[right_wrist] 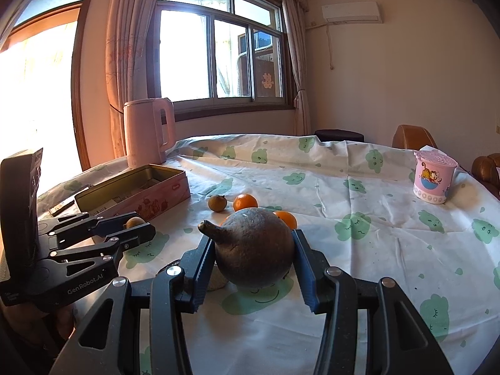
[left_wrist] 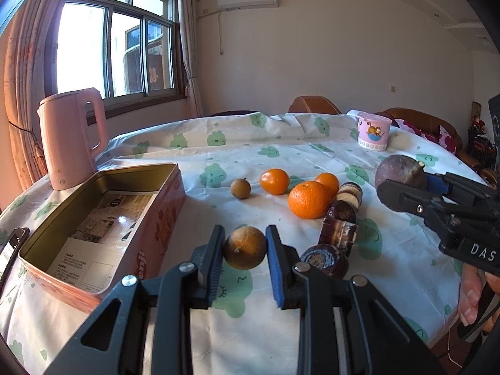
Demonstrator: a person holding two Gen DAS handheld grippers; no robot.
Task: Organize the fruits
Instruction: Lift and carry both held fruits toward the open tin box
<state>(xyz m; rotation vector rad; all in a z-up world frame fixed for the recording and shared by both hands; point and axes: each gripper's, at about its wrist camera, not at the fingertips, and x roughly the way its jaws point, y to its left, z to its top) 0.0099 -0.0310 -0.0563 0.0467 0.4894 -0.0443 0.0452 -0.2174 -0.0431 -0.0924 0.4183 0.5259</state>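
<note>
My left gripper is shut on a small brown-yellow round fruit and holds it just right of the open pink tin box. My right gripper is shut on a large dark round fruit with a stem, lifted above the table; it also shows in the left wrist view. On the cloth lie a small brown fruit, three oranges and dark sugarcane pieces. The box holds only a printed sheet.
A pink kettle stands behind the box at the table's left. A pink cartoon cup stands at the far right. A phone lies left of the box. Chairs stand beyond the round table.
</note>
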